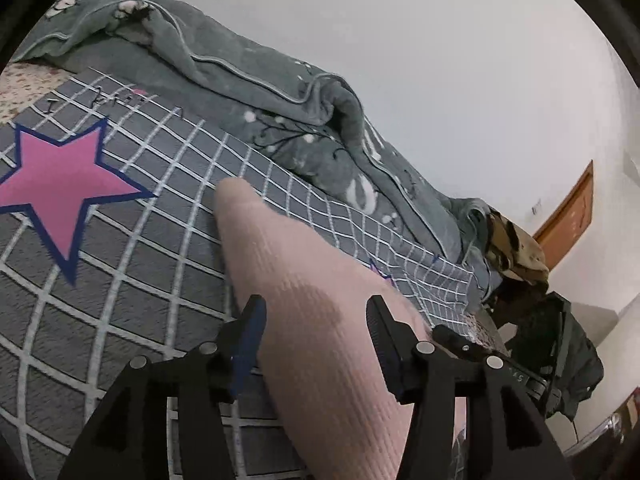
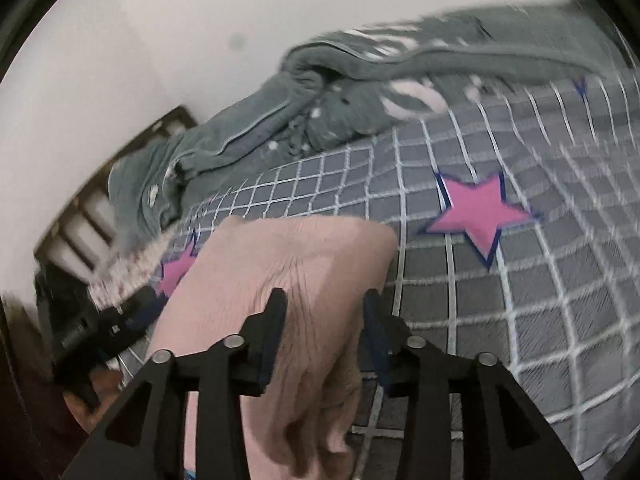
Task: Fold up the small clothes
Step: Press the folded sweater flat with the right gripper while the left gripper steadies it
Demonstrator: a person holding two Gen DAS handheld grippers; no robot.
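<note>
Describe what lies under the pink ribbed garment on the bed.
The pink garment rests on a grey checked bedsheet with pink stars. The sheet directly beneath it is covered.

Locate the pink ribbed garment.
The pink ribbed garment lies on the grey checked bedspread in both wrist views, passing between each gripper's open jaws, beside a pink star.

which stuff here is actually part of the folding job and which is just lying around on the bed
Part of the job:
- pink ribbed garment
- left gripper
- right gripper

Just lying about:
- grey-green quilt
- grid bedsheet with pink stars
- dark clothes pile
- wooden door
</note>
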